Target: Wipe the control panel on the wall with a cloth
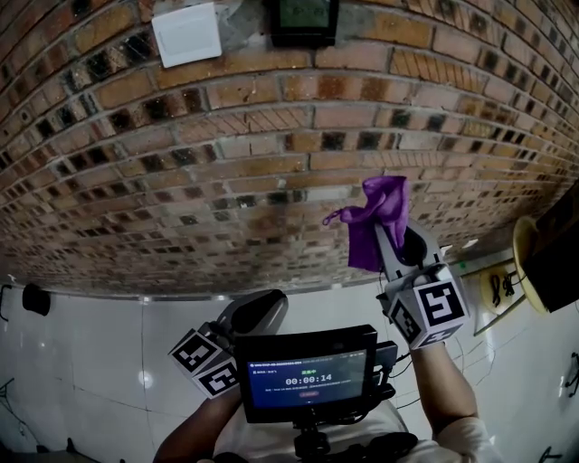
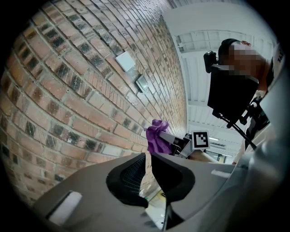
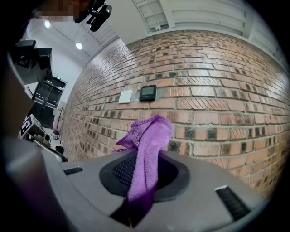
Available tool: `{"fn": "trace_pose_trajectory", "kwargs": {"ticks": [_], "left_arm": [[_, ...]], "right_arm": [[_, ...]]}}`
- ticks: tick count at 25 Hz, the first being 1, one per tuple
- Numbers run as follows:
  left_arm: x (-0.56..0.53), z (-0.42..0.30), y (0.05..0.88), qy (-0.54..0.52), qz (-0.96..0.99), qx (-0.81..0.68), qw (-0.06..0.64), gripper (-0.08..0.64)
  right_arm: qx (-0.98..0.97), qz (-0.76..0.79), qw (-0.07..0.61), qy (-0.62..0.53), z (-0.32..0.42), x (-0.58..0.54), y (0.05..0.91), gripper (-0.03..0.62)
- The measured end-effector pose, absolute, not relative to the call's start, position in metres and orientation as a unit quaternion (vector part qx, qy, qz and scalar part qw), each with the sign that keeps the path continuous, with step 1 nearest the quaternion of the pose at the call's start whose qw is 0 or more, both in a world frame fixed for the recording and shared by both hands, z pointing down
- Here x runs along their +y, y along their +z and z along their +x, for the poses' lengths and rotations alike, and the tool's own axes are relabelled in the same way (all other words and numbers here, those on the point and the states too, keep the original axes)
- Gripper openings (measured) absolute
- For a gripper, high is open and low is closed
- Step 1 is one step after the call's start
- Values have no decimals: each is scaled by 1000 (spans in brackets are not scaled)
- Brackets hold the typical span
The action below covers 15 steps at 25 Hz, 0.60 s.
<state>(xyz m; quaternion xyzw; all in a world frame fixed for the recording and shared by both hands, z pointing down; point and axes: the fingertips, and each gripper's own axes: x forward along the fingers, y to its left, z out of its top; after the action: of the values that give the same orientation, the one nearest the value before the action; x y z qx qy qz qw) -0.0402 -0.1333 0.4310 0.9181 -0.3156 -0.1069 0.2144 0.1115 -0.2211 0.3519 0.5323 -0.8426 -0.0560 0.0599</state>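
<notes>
On the red brick wall (image 1: 271, 154) a dark control panel (image 1: 305, 20) hangs high up, also seen as a small black square control panel (image 3: 147, 92) in the right gripper view. My right gripper (image 1: 391, 237) is raised in front of the wall, well below the panel, shut on a purple cloth (image 1: 380, 215). The cloth (image 3: 147, 145) sticks up from between the jaws, and its free end flops over. My left gripper (image 1: 251, 315) stays low near my body, apart from the wall, its jaws (image 2: 148, 156) together with nothing in them.
A white square plate (image 1: 185, 33) sits on the wall left of the panel. A screen with a timer (image 1: 308, 380) is mounted in front of my chest. White floor tiles (image 1: 99, 353) run along the wall's foot; a yellowish round object (image 1: 526, 264) is at the right.
</notes>
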Motion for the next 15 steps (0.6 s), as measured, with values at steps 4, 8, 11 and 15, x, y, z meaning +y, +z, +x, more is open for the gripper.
{"fn": "trace_pose_trajectory", "kwargs": {"ticks": [4,8,11,15], "left_arm": [[-134,-40,430,-107,918,-315,215,34],[-135,-40,430,-106,919,-315,215,34],[-135,-39,430,-105,919,-315,215,34],[-136,-39,432,-103,918,-315,216,34]], "right_arm": [[-846,528,63,-47,107,-217,359,83],[-849,522,64,-41,103,-211,366,83],[-851,519,65,-40,101,-209,370,83],[-854,515,71,-34,98,-206,376,83]]}}
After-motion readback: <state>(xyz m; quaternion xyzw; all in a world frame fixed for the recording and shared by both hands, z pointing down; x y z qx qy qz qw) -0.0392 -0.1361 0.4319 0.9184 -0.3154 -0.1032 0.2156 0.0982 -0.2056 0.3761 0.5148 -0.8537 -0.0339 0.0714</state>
